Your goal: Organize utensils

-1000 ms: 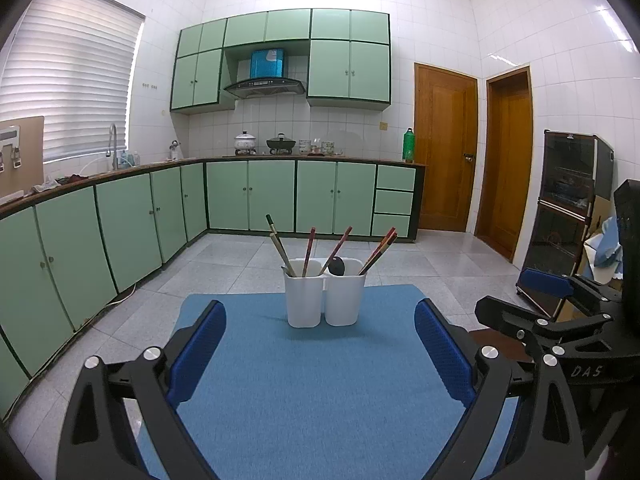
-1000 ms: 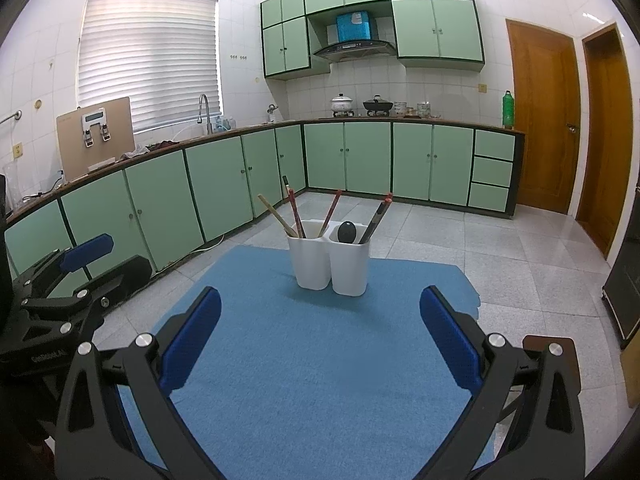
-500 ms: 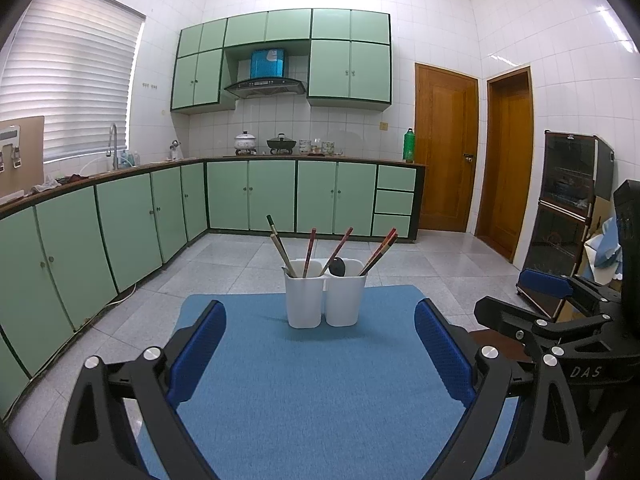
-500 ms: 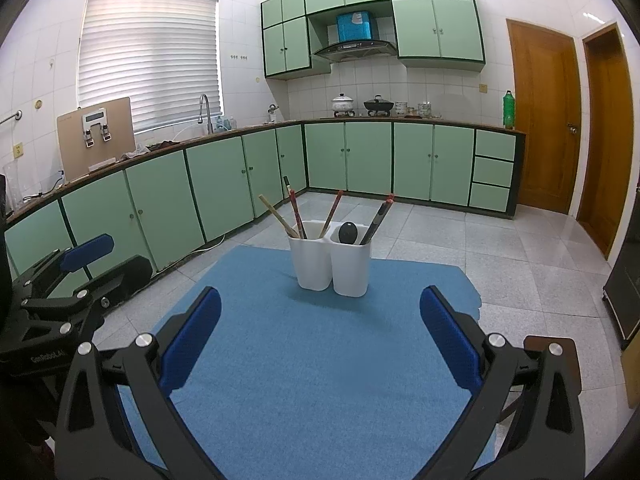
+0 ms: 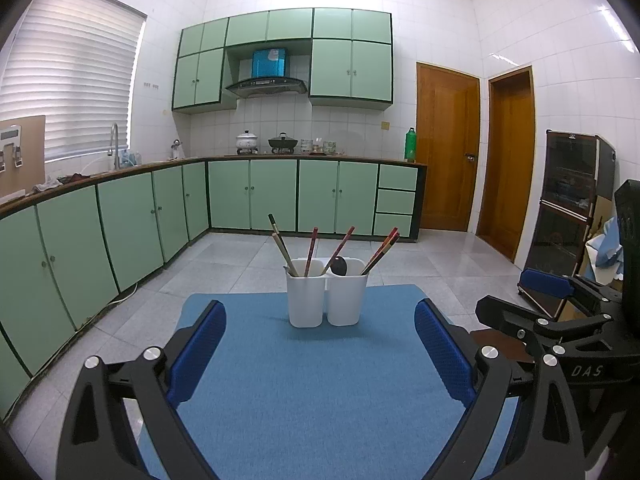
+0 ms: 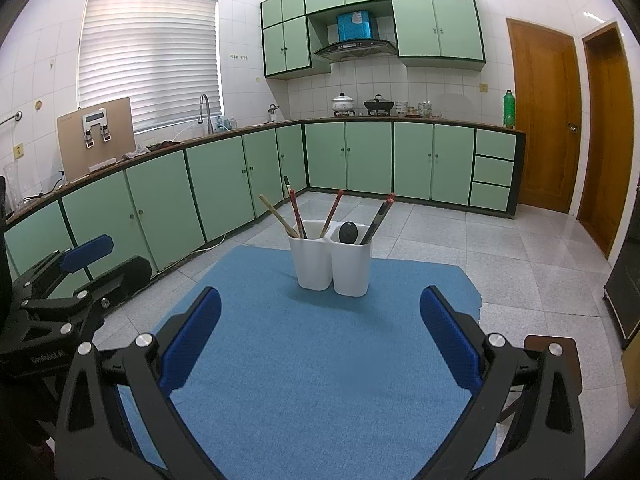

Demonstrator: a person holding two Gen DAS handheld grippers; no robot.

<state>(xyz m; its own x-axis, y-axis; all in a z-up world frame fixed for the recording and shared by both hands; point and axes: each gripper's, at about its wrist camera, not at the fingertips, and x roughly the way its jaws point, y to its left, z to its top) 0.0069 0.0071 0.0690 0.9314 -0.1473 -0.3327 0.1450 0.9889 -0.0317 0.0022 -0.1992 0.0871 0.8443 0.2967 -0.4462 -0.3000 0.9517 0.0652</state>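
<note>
Two white holders [image 5: 326,298] upright, touching, on blue mat [image 5: 320,380]; green-cabineted kitchen [image 5: 256,194].

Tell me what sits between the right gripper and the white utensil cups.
Nothing: only bare blue mat between the right gripper and the white utensil cups, per the right wrist view.

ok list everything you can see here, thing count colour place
utensil holder: one, white, two side-by-side compartments, far middle of the mat
chopsticks: several, red, dark and tan, leaning in both compartments
spoon: one, black, in the right compartment
mat: one, blue, covering the table
cabinets: many, pale green, along the walls
doors: two, brown wood, far right
bottle: one, green, on the counter end
pots: two, white and black, on the stove
left gripper: open, blue pads, empty
right gripper: open, blue pads, empty
</note>
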